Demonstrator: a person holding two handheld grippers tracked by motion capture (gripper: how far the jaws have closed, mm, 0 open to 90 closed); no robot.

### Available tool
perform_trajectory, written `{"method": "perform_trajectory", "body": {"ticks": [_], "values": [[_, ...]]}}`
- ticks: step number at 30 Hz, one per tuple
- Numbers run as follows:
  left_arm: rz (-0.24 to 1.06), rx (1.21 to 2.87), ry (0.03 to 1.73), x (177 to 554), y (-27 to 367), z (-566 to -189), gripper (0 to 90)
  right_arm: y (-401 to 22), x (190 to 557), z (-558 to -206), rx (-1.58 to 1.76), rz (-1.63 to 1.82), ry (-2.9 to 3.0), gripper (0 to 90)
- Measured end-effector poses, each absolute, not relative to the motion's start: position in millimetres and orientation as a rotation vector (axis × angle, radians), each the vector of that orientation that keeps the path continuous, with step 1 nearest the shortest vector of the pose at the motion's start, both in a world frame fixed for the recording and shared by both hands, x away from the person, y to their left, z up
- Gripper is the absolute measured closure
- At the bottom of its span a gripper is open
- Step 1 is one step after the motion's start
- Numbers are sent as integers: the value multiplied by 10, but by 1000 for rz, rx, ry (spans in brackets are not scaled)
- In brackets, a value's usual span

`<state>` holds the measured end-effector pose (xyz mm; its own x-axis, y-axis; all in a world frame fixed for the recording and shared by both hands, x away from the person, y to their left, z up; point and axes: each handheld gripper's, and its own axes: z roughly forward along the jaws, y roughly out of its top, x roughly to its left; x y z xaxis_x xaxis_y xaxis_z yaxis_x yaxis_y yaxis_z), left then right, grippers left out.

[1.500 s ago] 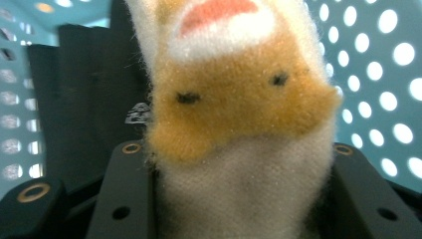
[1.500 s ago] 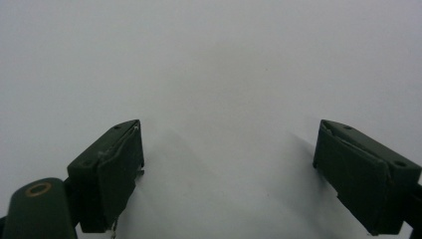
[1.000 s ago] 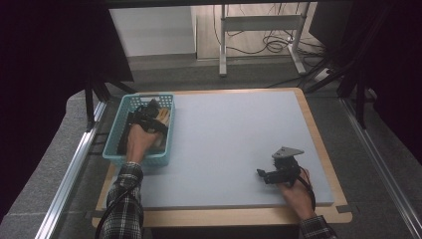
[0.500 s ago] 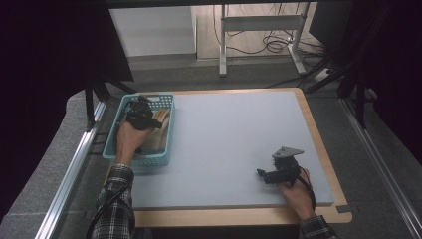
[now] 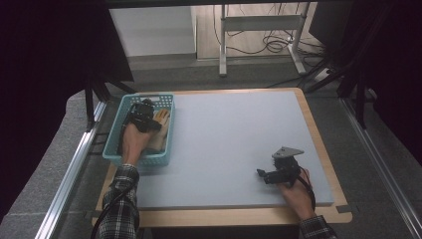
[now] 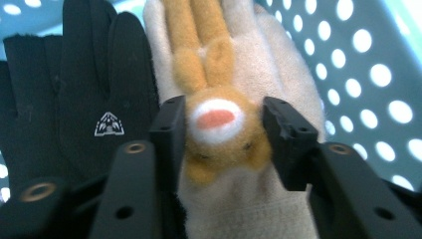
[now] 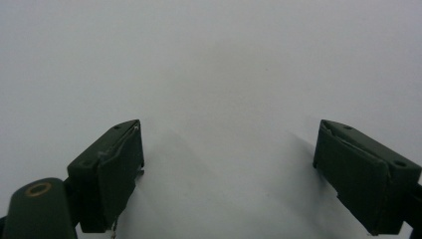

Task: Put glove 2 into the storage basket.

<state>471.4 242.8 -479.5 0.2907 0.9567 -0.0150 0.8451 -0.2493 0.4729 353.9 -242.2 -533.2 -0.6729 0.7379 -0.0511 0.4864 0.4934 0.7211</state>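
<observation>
1. High view: left gripper (image 5: 144, 115) sits down inside a teal basket (image 5: 115, 130) at the tabletop's (image 5: 234, 139) far-left corner, w/ the person's left hand (image 5: 133, 143) behind it.
2. Same view: a cream glove (image 5: 161, 130) shows just right of the gripper, inside the basket. Too small here to tell what the jaws have.
3. Left gripper view gives the detail: the jaws have just been closing and now press both sides of an orange felt animal head (image 6: 219, 130) sewn on the cream glove (image 6: 278, 74). White muzzle w/ pink patch faces the camera; two orange ears run up the glove's back.
4. So left jaws = narrow, clamped on the animal head, pads touching both its sides.
5. Left gripper view also shows a black glove (image 6: 74, 94) w/ a small white logo, lying flat just beside the cream one, touching along its edge. High view doesn't resolve it.
6. Perforated basket wall (image 6: 358, 74) shows right of the cream glove in the left gripper view.
7. High view: right gripper (image 5: 278, 172) rests at the near-right of the tabletop, well apart from the basket, held by the right hand (image 5: 297, 191); grey plate on top.
8. Right gripper view (image 7: 229, 169): jaws stand wide, w/ bare pale tabletop (image 7: 214, 64) between them.
</observation>
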Motion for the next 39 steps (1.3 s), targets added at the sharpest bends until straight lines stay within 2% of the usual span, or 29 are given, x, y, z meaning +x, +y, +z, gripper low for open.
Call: {"method": "perform_trajectory", "body": {"ticks": [6, 13, 16, 21, 26, 31, 39], "values": [[328, 2127, 1533, 4635, 2331, -4662, 600, -2422, 3539, -5332, 1024, 987, 2388, 121], [240, 2119, 1606, 4693, 2393, -4833, 577, -2422, 3539, -5332, 1024, 987, 2388, 120], [257, 2130, 1591, 4674, 2398, -4824, 562, -2422, 3539, -5332, 1023, 988, 2388, 120], [366, 2133, 1573, 4641, 2397, -4762, 407, -2422, 3538, -5332, 1024, 987, 2388, 121], [396, 2103, 1549, 4610, 2447, -4728, 289, -2421, 3538, -5332, 1024, 987, 2388, 121], [409, 2073, 1514, 4552, 2495, -4710, 206, -2421, 3538, -5332, 1024, 987, 2388, 121], [382, 1974, 1482, 4442, 2602, -4659, 128, -2422, 3538, -5332, 1024, 987, 2389, 120]]}}
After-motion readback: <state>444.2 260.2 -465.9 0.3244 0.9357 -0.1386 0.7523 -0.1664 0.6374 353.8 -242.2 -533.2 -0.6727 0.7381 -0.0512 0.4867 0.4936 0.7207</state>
